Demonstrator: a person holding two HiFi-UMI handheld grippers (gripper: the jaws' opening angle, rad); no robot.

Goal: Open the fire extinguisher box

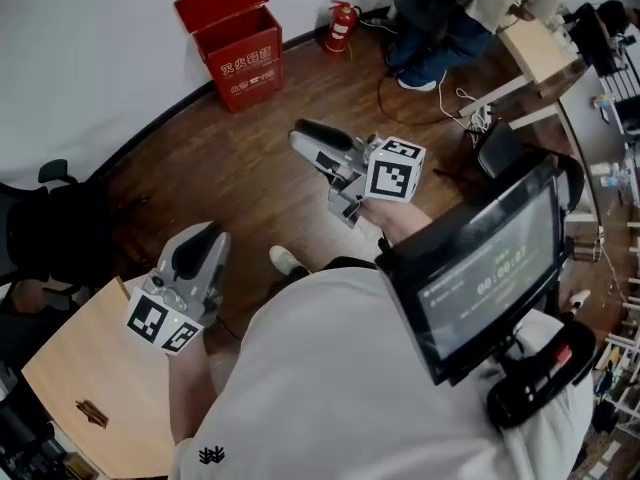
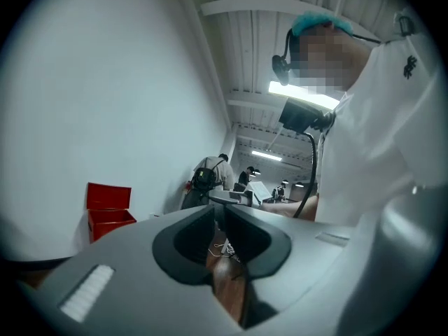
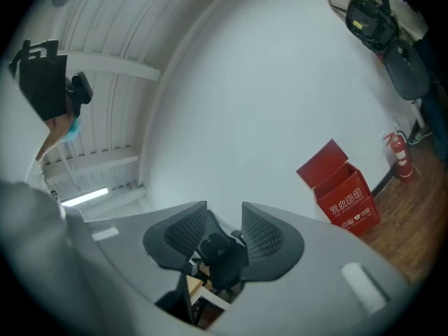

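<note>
The red fire extinguisher box (image 1: 240, 48) stands on the wood floor against the white wall, its lid raised and leaning back. It also shows in the left gripper view, box (image 2: 108, 212), and in the right gripper view, box (image 3: 339, 191). A red extinguisher (image 1: 341, 26) stands right of it by the wall. My right gripper (image 1: 305, 136) hangs in mid air well short of the box, open and empty (image 3: 224, 219). My left gripper (image 1: 200, 243) is held lower and nearer my body. Its jaws stand a narrow gap apart with nothing between them (image 2: 215, 212).
A light wooden desk (image 1: 90, 378) and a black chair (image 1: 50, 228) are at my left. People sit at the far right (image 1: 440, 18) near a wooden table (image 1: 540, 48). Cables (image 1: 460, 103) trail on the floor there. A screen (image 1: 490, 268) hangs at my chest.
</note>
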